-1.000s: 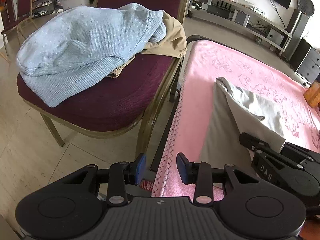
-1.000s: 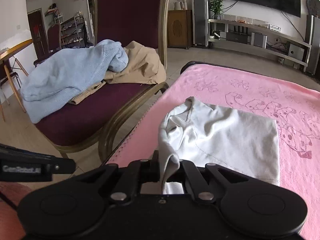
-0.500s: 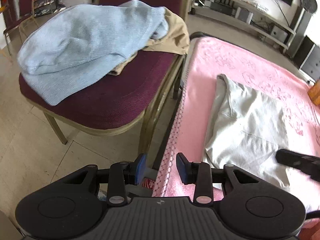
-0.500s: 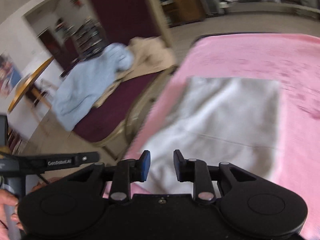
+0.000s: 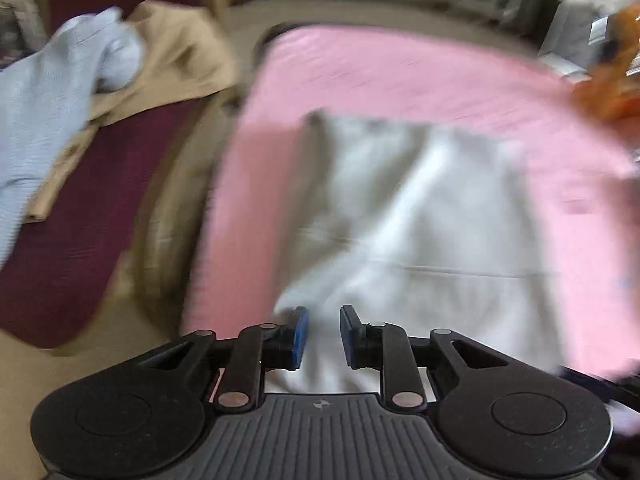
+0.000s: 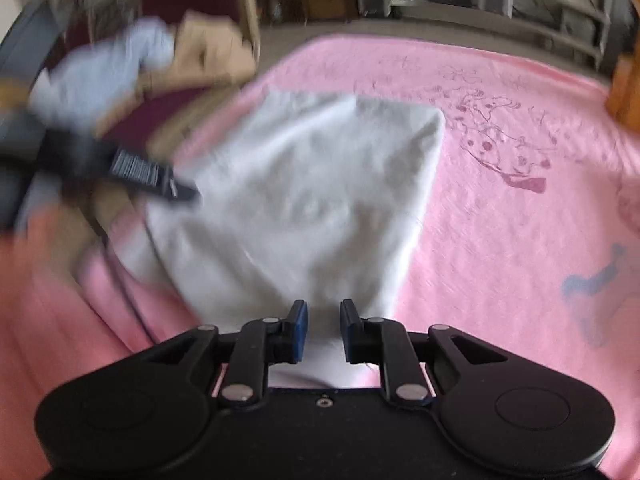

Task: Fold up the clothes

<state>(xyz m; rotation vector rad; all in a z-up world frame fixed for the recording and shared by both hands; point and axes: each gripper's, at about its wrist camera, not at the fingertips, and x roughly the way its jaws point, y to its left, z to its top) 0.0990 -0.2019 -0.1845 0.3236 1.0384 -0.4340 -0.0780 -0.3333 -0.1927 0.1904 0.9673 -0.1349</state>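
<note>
Over white garment (image 6: pixel 304 192) near edge, left hand-held gripper (image 5: pixel 323 334) parted, empty; right hand-held gripper (image 6: pixel 323 330) likewise

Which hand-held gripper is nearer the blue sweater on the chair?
Left. The left hand-held gripper is at the white garment's chair-side edge near the blue sweater; the right hand-held gripper is farther away.

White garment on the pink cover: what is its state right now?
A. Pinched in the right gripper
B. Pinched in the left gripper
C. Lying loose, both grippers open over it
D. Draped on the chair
C. The white garment lies on the pink cover, and both the right gripper and the left gripper have a gap between their pads with nothing pinched.
</note>
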